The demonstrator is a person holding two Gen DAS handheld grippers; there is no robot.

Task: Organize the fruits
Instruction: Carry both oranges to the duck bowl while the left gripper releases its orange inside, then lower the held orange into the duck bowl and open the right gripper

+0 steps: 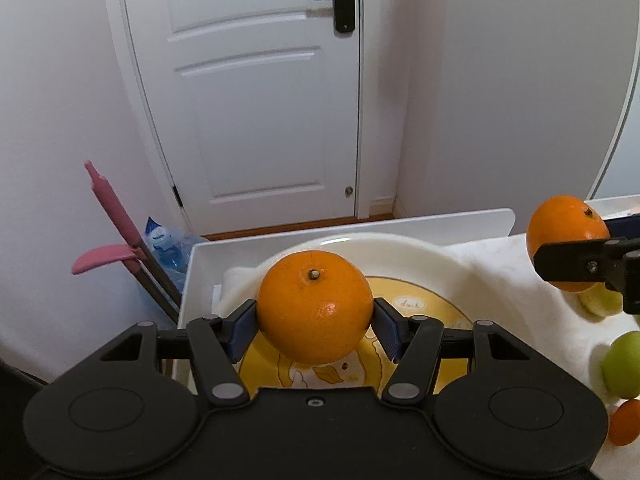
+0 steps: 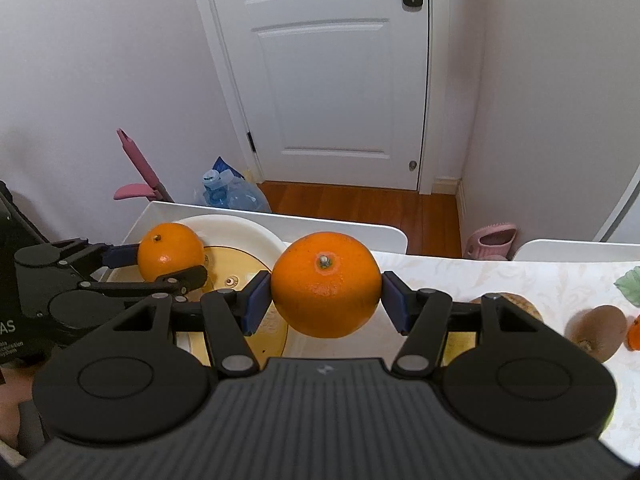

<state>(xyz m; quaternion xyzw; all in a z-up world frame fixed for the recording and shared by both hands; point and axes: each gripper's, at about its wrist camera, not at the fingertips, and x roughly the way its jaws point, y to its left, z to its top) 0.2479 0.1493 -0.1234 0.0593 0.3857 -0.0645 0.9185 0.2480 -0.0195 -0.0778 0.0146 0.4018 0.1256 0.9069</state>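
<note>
My left gripper (image 1: 315,326) is shut on an orange (image 1: 315,306), stem up, held above a cream plate with a yellow picture (image 1: 420,256). The right wrist view shows that left gripper (image 2: 160,266) and its orange (image 2: 170,250) over the same plate (image 2: 248,232) from the side. A second orange (image 2: 326,284) sits between the blue pads (image 2: 256,304) of my right gripper (image 2: 326,300), which is shut on it just right of the plate. In the left wrist view this right gripper (image 1: 568,264) and its orange (image 1: 566,236) appear at the far right.
The plate lies at the left end of a white table (image 2: 344,232) with a pale patterned cloth (image 2: 520,276). A green fruit (image 1: 624,362), another small orange (image 1: 626,422) and two kiwis (image 2: 596,332) lie on the cloth. Beyond the table edge are a water jug (image 2: 228,196), a pink dustpan handle (image 2: 138,164) and a door (image 2: 332,72).
</note>
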